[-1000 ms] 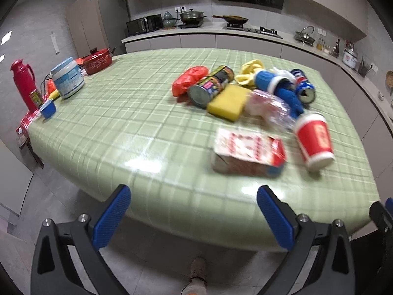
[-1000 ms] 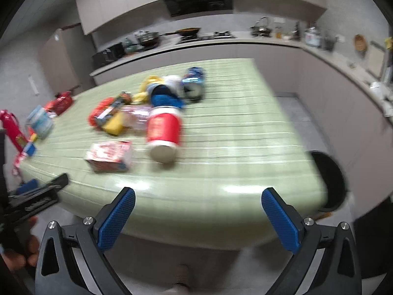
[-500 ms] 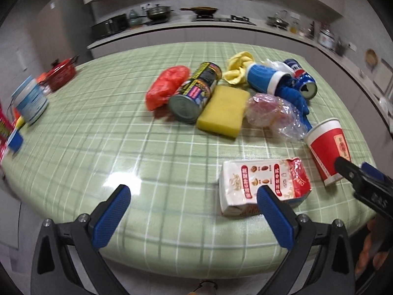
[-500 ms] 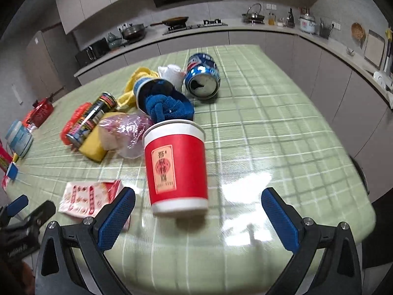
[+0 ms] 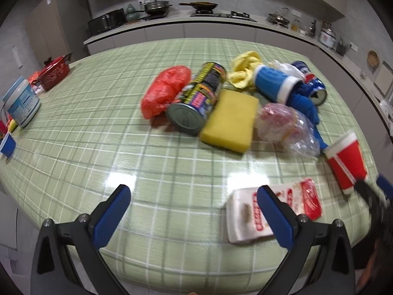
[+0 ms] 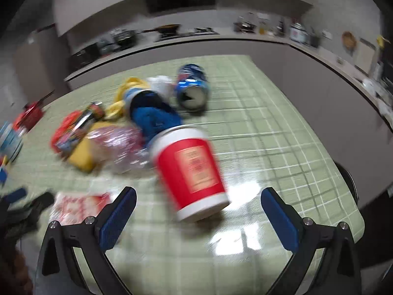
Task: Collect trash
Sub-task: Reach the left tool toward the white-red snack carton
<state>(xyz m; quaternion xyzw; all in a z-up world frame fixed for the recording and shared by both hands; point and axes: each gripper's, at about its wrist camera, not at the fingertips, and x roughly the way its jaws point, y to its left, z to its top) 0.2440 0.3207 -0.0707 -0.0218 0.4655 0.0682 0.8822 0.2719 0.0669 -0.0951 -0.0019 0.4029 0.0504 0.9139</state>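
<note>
The counter [image 5: 73, 147], covered in a green checked cloth, fills both views and carries a loose pile of trash towards its far right part. A kitchen worktop [image 5: 221, 22] with a pan and pots runs along the wall behind it.

Largest in the pile, a yellow sponge [image 5: 229, 120] lies flat, touching a tall printed can [image 5: 196, 98] that rests on its side with its base towards the camera. A crumpled red bag [image 5: 164, 91] lies against the can's other side. A blue cup [image 5: 275, 82] lies tipped over beyond the sponge, blue cloth [image 5: 304, 105] spilling from its mouth, with a yellow cloth [image 5: 243, 70] behind it and a blue drink can [image 5: 315, 89] on its side just beside it. A clear crumpled plastic bag [image 5: 285, 125] sits between the sponge and a red paper cup [image 6: 191, 169], which is tilted over near the counter's edge.

A flattened red-and-white carton [image 5: 289, 211] lies at the near edge. At the far left stand a white tub [image 5: 22, 103] and a red pot [image 5: 55, 72], well apart from the pile.

The left tool [image 5: 191, 211] hangs over the near edge, its blue pads spread wide and holding nothing; its right pad overlaps the carton in the view. The right tool [image 6: 199, 211] is likewise wide open and empty, with the red paper cup lying between and just ahead of its pads. This view is blurred.
</note>
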